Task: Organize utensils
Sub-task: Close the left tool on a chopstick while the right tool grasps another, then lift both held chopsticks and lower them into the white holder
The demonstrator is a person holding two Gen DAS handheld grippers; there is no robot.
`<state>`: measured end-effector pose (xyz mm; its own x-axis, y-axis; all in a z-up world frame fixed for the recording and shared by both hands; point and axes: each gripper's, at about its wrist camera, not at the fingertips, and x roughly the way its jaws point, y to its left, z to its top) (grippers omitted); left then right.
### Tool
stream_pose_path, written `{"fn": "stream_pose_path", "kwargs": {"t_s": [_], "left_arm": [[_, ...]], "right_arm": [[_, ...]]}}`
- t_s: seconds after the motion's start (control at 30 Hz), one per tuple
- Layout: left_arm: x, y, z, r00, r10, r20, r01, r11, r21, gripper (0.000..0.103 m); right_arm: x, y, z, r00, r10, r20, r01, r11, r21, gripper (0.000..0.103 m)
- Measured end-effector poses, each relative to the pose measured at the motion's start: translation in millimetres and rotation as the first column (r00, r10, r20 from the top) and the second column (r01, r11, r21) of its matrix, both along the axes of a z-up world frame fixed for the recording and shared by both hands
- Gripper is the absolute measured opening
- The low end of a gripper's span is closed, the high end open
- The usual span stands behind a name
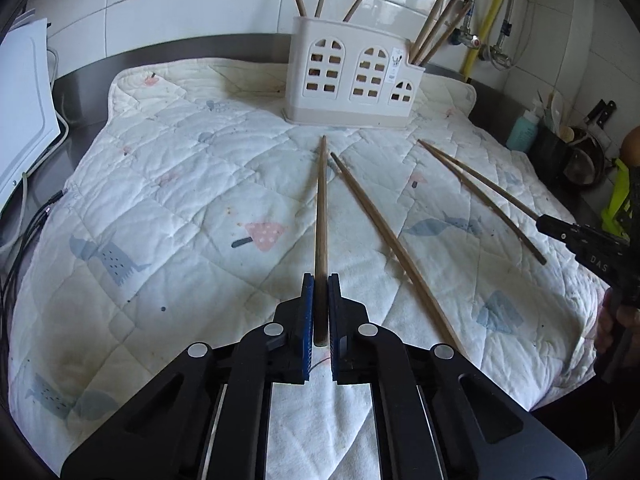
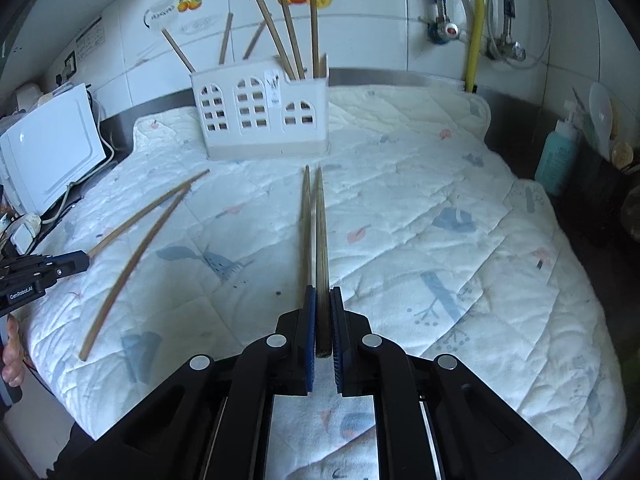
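Observation:
My left gripper (image 1: pixel 321 280) is shut on the near end of a wooden chopstick (image 1: pixel 321 208) that points at the white utensil holder (image 1: pixel 352 76). A second chopstick (image 1: pixel 392 248) lies on the quilted mat (image 1: pixel 180 200) just to its right. My right gripper (image 2: pixel 323 290) is shut on another chopstick (image 2: pixel 322 232), with a loose chopstick (image 2: pixel 306 220) close along its left side. The holder (image 2: pixel 260 120) stands at the back of the mat with several chopsticks upright in it. Each gripper shows at the edge of the other view: the right gripper (image 1: pixel 540 222) and the left gripper (image 2: pixel 86 258).
A white appliance (image 2: pixel 48 148) with cables stands left of the mat. A teal bottle (image 2: pixel 558 160) and dark containers sit at the right. Behind are the tiled wall, taps and a yellow pipe (image 2: pixel 474 32). A hand (image 2: pixel 10 356) shows at the left edge.

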<state>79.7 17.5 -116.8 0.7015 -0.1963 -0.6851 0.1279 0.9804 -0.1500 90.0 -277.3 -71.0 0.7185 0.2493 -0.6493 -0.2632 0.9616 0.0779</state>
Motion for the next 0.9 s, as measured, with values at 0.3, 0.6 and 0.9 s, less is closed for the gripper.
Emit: {"fn": "stream_pose_path", "kwargs": {"t_s": [0.3,0.6,0.9], "left_arm": [[-7.2,8.0,38.4,0.993,0.018,0.12,-0.017,1.0,-0.013,0.005],[7.2,14.6,71.2,0.973,0.029,0.228,-0.03,1.0,0.002,0.005],[28.2,21.3,106.9,0.963,0.015,0.268,-0.011,1.0,-0.016,0.005]], "right_arm": [[-10.7,-3.5,68.5,0.989,0.016,0.145,-0.021,0.999,0.031,0.007],[13.5,1.4,118.1,0.982,0.05,0.184,-0.058,0.998,0.036,0.007],[50.2,-9.5,158.2,0.982,0.038,0.184,-0.046,0.998,0.037,0.007]]}}
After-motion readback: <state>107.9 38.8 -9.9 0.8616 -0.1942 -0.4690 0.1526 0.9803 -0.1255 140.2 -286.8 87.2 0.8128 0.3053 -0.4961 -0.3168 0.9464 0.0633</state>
